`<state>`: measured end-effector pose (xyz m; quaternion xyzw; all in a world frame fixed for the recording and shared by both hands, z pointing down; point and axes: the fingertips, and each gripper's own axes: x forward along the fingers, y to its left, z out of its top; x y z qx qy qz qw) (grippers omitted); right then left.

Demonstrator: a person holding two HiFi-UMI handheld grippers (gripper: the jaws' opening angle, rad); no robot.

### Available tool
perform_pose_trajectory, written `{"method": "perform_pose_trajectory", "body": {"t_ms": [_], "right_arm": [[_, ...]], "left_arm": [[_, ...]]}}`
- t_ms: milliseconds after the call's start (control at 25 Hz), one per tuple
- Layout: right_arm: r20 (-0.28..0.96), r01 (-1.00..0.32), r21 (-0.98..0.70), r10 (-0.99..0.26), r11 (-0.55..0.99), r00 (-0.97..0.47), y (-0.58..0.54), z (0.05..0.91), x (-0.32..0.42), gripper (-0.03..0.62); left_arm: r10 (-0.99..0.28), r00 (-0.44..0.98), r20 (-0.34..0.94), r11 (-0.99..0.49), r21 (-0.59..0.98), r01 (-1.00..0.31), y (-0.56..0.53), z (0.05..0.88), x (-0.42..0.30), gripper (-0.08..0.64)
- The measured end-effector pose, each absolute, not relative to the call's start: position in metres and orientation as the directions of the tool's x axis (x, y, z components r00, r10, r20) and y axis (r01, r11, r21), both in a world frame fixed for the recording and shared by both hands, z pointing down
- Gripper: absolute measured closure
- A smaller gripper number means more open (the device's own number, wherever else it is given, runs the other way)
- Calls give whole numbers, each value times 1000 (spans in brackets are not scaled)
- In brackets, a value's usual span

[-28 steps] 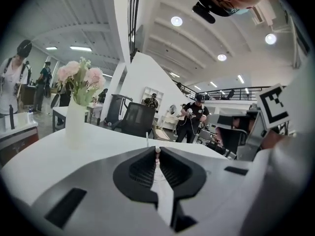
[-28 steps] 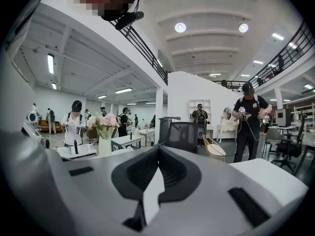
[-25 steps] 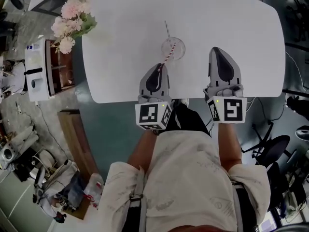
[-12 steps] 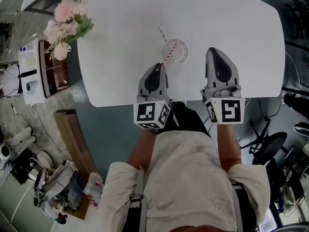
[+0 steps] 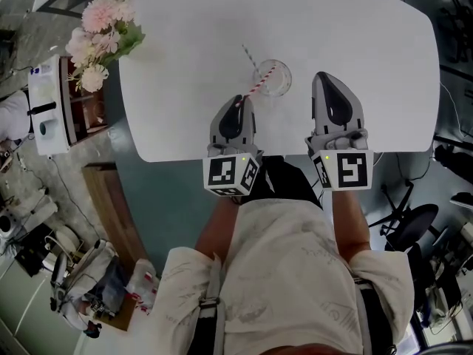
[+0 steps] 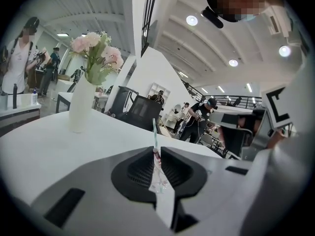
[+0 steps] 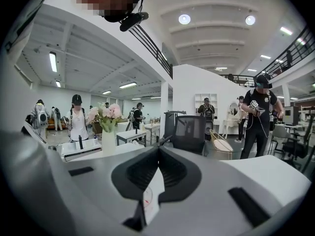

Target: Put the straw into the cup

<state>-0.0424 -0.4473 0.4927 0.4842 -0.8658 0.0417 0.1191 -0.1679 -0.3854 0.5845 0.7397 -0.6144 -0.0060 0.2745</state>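
Cup: clear, upright on the white tabletop.
Straw: red-striped, slanting from the left tool across the cup's rim, its end over the mouth.
Left tool: just near-left of the cup, jaws pinched on the straw.
Right tool: right of the cup, apart, jaws together, empty.
Flowers: well left of the cup.

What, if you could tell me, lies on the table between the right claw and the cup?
Nothing: in the head view only bare white table separates the right claw from the cup; they stand apart.
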Motion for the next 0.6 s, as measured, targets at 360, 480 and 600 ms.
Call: {"method": "perform_pose_trajectory", "body": {"t_ms": [360, 480, 600], "right_arm": [[234, -844, 38, -826, 534, -512, -445, 491, -37, 591], [223, -842, 35, -825, 539, -519, -441, 486, -33, 591], [208, -839, 30, -824, 544, -527, -434, 475, -25, 591]], "left_arm": [[-917, 220, 334, -81, 383, -920, -381, 583, -166, 466], [-920, 204, 334, -73, 366, -928, -377, 578, -165, 456], [-927, 181, 328, -60, 348, -936, -369, 565, -162, 451]]}}
